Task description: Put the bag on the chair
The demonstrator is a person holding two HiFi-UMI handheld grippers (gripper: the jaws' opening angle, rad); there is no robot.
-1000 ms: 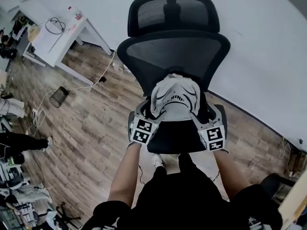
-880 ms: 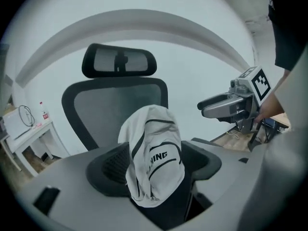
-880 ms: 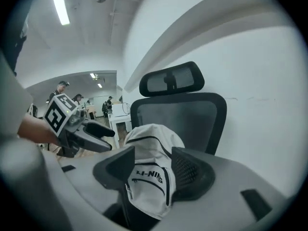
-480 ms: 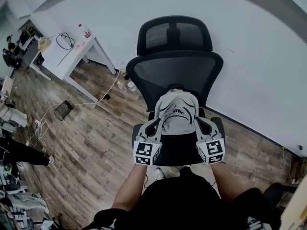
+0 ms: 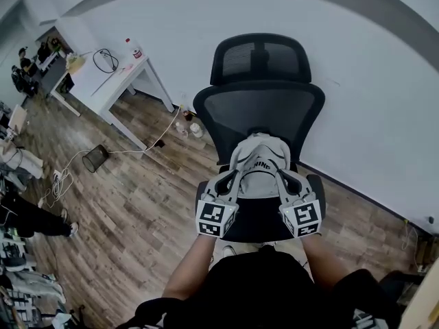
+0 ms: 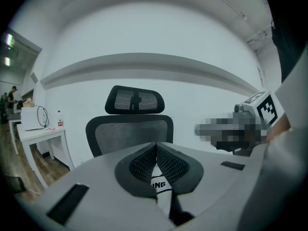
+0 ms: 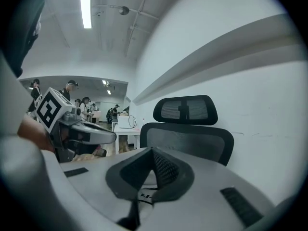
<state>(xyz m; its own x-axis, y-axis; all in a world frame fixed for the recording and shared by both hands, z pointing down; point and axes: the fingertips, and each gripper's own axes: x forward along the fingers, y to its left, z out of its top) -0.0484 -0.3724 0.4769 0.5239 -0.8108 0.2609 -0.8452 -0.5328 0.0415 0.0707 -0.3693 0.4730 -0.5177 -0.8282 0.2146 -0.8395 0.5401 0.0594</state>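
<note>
A grey-and-white bag [image 5: 257, 164] with black print stands upright on the seat [image 5: 260, 219] of a black mesh office chair [image 5: 259, 112], leaning against its backrest. My left gripper [image 5: 231, 177] is at the bag's left side and my right gripper [image 5: 280, 177] at its right side, both low over the seat. In the left gripper view the jaws meet at their tips [image 6: 156, 146], with the bag's print [image 6: 160, 186] showing below them. The right gripper [image 7: 153, 151] is shut the same way above the bag [image 7: 146, 190]. I see no fabric pinched in either.
A white desk [image 5: 103, 81] with a bottle [image 5: 135, 49] and a cable stands at the left against the white wall. A wire bin [image 5: 94, 158] and a cord lie on the wooden floor. People stand at the far left edge.
Both grippers' jaws have gone from wide open beside the bag to shut. They have drawn slightly back toward me. The bag stays on the seat.
</note>
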